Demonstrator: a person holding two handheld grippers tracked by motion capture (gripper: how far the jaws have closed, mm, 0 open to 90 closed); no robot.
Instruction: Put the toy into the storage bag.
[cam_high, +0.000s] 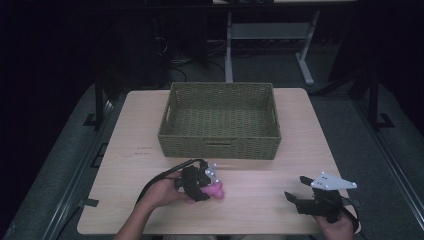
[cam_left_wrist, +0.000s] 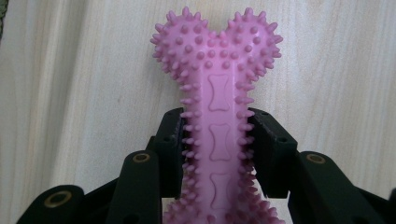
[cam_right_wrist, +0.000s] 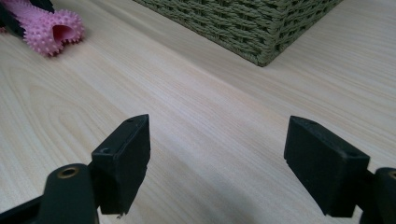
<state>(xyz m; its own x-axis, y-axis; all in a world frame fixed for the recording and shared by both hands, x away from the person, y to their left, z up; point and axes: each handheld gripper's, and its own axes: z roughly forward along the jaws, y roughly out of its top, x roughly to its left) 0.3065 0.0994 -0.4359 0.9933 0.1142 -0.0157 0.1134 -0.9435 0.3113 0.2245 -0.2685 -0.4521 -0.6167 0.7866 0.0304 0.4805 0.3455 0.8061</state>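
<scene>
Left tongs (cam_left_wrist: 218, 140) are pinching the pink spiky bone toy (cam_left_wrist: 217, 88) by its shaft, lying on the bench (cam_high: 260, 195) just before the green woven basket (cam_high: 220, 142). Right tongs (cam_right_wrist: 217, 163) are sitting spread, well apart.

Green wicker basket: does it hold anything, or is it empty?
Empty. The high view shows the basket's bare woven floor; the pink spiky bone toy lies outside on the table.

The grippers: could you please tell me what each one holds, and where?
The left gripper clamps the pink bone toy across its shaft; the right gripper is open, holding nothing.
</scene>
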